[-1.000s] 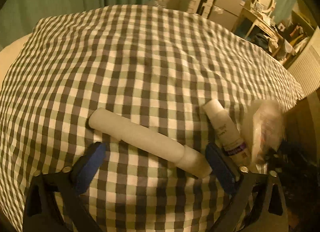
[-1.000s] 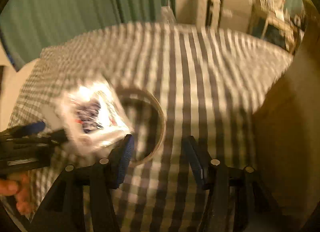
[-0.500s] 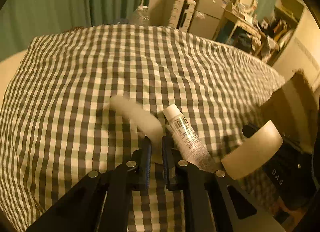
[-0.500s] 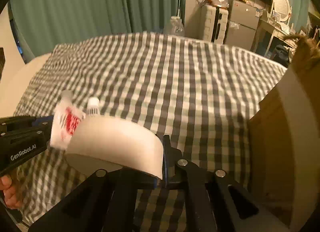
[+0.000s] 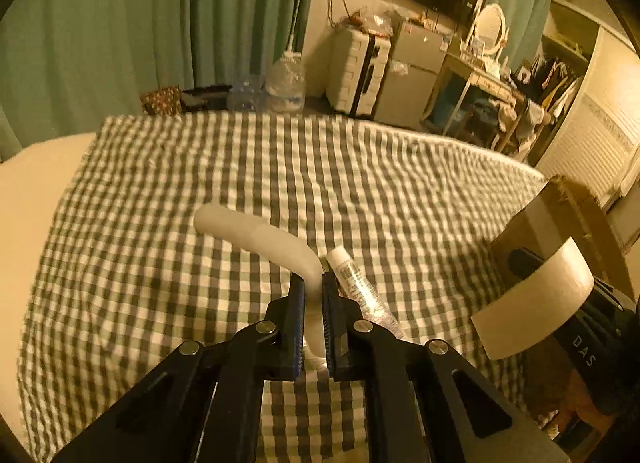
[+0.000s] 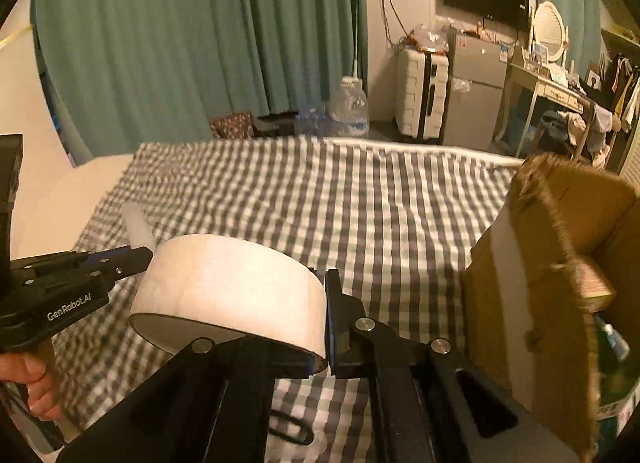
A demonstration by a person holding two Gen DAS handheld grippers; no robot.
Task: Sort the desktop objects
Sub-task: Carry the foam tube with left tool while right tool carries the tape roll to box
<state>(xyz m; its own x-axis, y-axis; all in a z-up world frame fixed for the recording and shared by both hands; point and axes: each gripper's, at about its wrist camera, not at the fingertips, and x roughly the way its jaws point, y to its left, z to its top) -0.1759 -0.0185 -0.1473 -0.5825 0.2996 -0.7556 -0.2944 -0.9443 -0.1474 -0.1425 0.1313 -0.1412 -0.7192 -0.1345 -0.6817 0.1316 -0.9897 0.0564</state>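
Across the whole middle of both views, a bed with a checked cover is stretching away towards green curtains. At the right edge, an open cardboard box is standing against the bed, its frayed flap sticking up. Far behind, a white suitcase and a small grey fridge are standing by the wall, with a big water bottle on the floor to their left.

Near the camera, the right claw is pinching the wall of a wide roll of white tape, holding it clear above the cover; its jaws have just been closing on that roll. At the left, the left claw is gripping a white tube near one end, the rest of the tube pointing to the far left; those jaws have likewise just been closing with the tube between them. Just right of that claw, a small clear tube with a white cap is lying on the cover. At the near left of the right view, a hand is grasping the left handle.
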